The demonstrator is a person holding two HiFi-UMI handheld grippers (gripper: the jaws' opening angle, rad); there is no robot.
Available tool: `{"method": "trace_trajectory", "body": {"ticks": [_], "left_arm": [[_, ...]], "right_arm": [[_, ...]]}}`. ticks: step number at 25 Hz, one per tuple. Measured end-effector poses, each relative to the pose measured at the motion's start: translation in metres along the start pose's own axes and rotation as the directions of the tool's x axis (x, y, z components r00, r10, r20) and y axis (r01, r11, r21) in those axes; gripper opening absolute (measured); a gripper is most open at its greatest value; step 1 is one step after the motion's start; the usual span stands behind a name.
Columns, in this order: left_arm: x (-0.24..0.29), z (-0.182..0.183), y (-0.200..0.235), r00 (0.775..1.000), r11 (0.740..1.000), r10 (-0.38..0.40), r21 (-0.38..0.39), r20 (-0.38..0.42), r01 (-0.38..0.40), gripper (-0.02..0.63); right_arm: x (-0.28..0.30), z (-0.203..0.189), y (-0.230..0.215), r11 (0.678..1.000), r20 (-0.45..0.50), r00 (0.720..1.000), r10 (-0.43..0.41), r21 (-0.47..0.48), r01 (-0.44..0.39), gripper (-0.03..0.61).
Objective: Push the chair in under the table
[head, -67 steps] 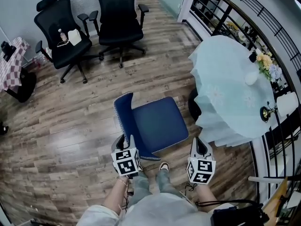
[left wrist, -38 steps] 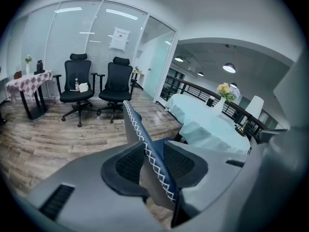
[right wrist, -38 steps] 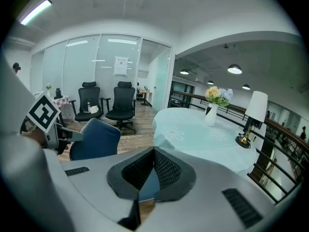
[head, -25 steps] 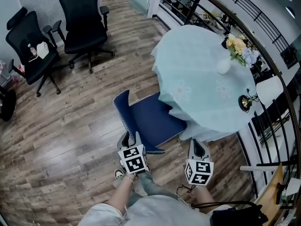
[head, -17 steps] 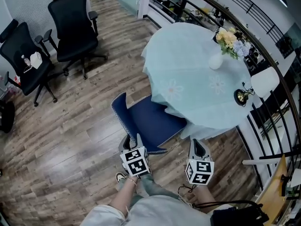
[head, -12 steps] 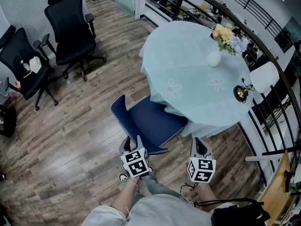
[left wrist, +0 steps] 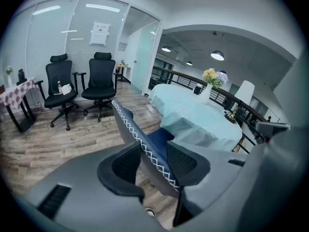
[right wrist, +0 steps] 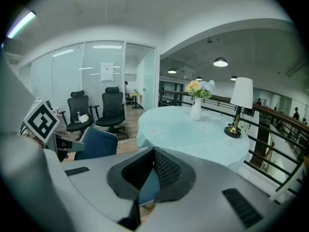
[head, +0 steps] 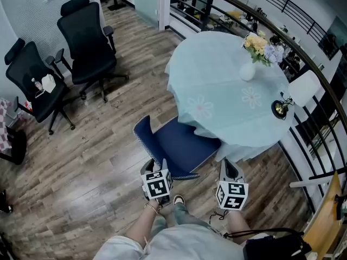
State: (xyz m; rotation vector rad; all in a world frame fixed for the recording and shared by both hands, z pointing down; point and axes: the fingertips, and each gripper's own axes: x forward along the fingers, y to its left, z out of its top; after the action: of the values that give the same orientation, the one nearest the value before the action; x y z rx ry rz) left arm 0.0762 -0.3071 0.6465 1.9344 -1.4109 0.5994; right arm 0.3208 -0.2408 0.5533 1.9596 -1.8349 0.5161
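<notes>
I am looking down on the blue chair (head: pixel 181 145), which is sitting partly under the round table (head: pixel 227 91) with both grippers at its near side.

From the left: 2 black office chairs (head: pixel 89 37) are standing well apart from the action on the wood floor (head: pixel 97 161). My left gripper (left wrist: pixel 153 164) is straddling the chair's stitched backrest (left wrist: pixel 140 134); its jaws have just been opening and are now standing wide, with the backrest edge between the pads and not being pressed. The seat is reaching toward the table, its far corner lying under the hanging edge of the pale blue cloth (head: pixel 211 118). My right gripper (right wrist: pixel 154 151) is pointing at the table's near edge, jaws closed together at the tips, a sliver of blue showing in the gap below them. A white vase (head: pixel 248 72) of flowers is standing on the table.
</notes>
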Motion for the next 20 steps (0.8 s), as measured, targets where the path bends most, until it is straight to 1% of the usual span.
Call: {"method": "trace_trajectory", "body": {"ticks": [2,4,7,9,12,15,18,20], "left_arm": [[-0.002,-0.002,0.0,1.0,1.0,-0.017,0.015,-0.027,0.017,0.167],[-0.007,0.0,0.001,0.999,0.999,-0.017,0.044,-0.033,0.018,0.166],[-0.019,0.007,0.004,1.0,0.995,-0.007,0.095,-0.008,0.008,0.166],[-0.028,0.013,0.005,1.0,0.995,-0.018,0.096,0.011,0.016,0.164],[-0.045,0.029,0.004,0.998,0.995,-0.029,0.097,0.062,0.023,0.164],[-0.064,0.049,0.001,0.991,0.991,-0.051,0.128,0.123,0.035,0.164],[-0.085,0.069,-0.01,0.976,0.983,-0.097,0.172,0.197,0.063,0.163],[-0.103,0.084,-0.02,0.958,0.974,-0.129,0.216,0.256,0.073,0.163]], "right_arm": [[-0.004,0.003,0.0,1.0,0.012,1.0,-0.007,0.016,0.006,0.017],[-0.008,0.005,0.0,0.999,0.023,1.0,-0.013,0.031,0.012,0.017],[-0.012,0.008,0.002,0.998,0.039,0.999,-0.025,0.05,0.023,0.017],[-0.016,0.011,0.004,0.997,0.053,0.998,-0.034,0.064,0.031,0.017],[-0.022,0.015,0.011,0.996,0.073,0.997,-0.039,0.082,0.033,0.017],[-0.028,0.018,0.02,0.994,0.097,0.994,-0.043,0.102,0.033,0.017],[-0.032,0.022,0.027,0.992,0.123,0.991,-0.048,0.123,0.032,0.017],[-0.035,0.026,0.032,0.991,0.139,0.989,-0.05,0.133,0.031,0.017]]}}
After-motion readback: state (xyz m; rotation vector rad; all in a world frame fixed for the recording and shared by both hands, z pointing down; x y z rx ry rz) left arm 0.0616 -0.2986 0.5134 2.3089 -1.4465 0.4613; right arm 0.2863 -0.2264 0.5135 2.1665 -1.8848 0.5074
